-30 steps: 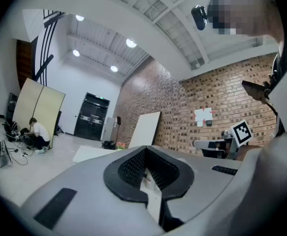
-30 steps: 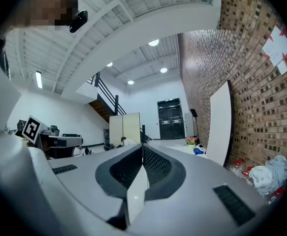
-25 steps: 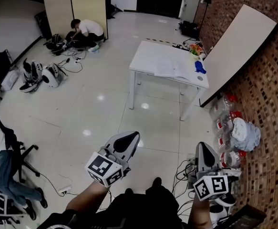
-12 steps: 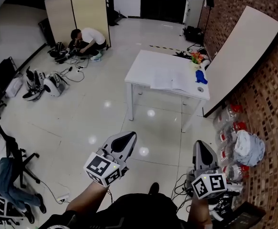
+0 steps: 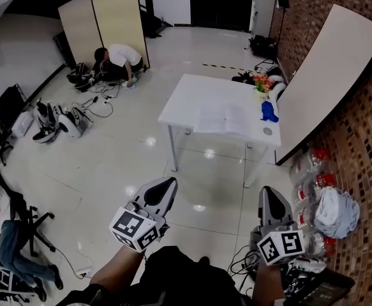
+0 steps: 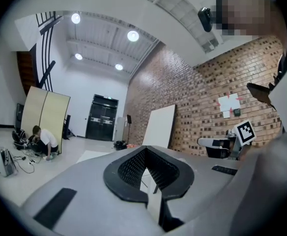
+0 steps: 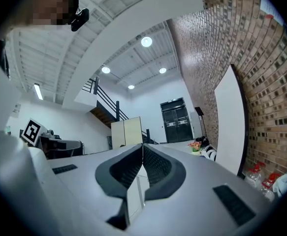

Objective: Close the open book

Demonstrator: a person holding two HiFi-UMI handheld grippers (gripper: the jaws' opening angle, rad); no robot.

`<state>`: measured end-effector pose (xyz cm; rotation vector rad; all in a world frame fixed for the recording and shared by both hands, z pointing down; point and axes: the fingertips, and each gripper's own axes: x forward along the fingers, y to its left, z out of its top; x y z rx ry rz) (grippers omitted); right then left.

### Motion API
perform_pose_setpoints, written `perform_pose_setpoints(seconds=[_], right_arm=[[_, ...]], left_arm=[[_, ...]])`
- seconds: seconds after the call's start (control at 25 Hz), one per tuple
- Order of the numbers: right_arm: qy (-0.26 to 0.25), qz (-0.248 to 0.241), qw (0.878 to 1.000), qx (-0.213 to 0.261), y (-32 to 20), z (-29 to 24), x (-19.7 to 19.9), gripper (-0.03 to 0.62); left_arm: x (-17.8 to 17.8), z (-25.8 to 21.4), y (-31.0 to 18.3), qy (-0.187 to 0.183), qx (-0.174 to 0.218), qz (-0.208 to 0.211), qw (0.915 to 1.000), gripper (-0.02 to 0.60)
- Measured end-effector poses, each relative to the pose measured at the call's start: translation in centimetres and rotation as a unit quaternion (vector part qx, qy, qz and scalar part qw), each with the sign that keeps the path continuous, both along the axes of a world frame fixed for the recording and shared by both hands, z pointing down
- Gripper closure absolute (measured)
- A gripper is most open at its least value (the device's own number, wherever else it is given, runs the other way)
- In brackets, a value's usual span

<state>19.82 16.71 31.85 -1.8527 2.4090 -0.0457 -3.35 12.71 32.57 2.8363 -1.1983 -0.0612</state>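
Note:
The open book point(image 5: 223, 118) lies flat on the white table point(image 5: 186, 101) far across the floor in the head view, with a blue object point(image 5: 268, 111) and flowers point(image 5: 260, 81) beside it at the table's right end. My left gripper point(image 5: 167, 183) is held out level at the lower left, far short of the table, jaws shut and empty. My right gripper point(image 5: 266, 192) is at the lower right, also shut and empty. In the left gripper view the jaw tips of the left gripper point(image 6: 145, 147) meet. In the right gripper view the right gripper point(image 7: 143, 144) is likewise pressed together.
A large white board point(image 5: 329, 69) leans on the brick wall right of the table. Bottles point(image 5: 313, 171) and a bag point(image 5: 339, 210) lie along that wall, cables point(image 5: 246, 260) near my feet. A person point(image 5: 119, 53) crouches by folding screens point(image 5: 106, 18). An office chair point(image 5: 23, 212) stands at left.
The table and book have come nearer and lower in the head view as I walk forward. Both grippers keep their pose and stay shut.

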Motion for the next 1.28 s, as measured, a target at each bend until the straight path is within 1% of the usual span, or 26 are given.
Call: perform_pose_setpoints(seconds=[0.2,0.4,0.56,0.68,0.88,1.0,1.12,1.28], right_arm=[[-0.007,0.0,1.0,-0.01,-4.7,0.4,0.1,0.595],[-0.005,0.022,1.0,-0.015,-10.8,1.1,-0.1,0.595],[0.005,0.03,0.999,-0.017,-15.7,0.8,-2.0,0.595],[0.001,0.036,0.999,-0.019,-19.3,0.6,-3.3,0.595],[0.006,0.052,0.998,-0.025,-23.8,0.8,-4.1,0.595],[0.01,0.053,0.998,-0.03,-26.4,1.0,-3.6,0.595],[0.009,0.049,0.998,-0.034,-29.4,1.4,-2.0,0.595],[0.002,0.03,0.999,-0.035,-34.0,1.9,0.1,0.595]], left_arm=[[0.3,0.1,-4.7,-0.008,-0.008,0.001,0.9999,0.586],[0.8,1.2,-11.4,-0.001,-0.01,0.025,0.9996,0.586],[-0.5,1.1,-17.2,0.005,-0.01,0.04,0.9991,0.586],[-1.5,1.2,-21.4,0.014,-0.012,0.048,0.9987,0.586],[-1.6,2.7,-26.5,0.009,-0.029,0.069,0.9971,0.586],[-0.6,3.3,-28.9,0.013,-0.038,0.073,0.9965,0.586],[1.3,3.7,-31.6,0.01,-0.041,0.076,0.9962,0.586],[3.6,3.7,-35.9,0.008,-0.038,0.062,0.9973,0.586]])
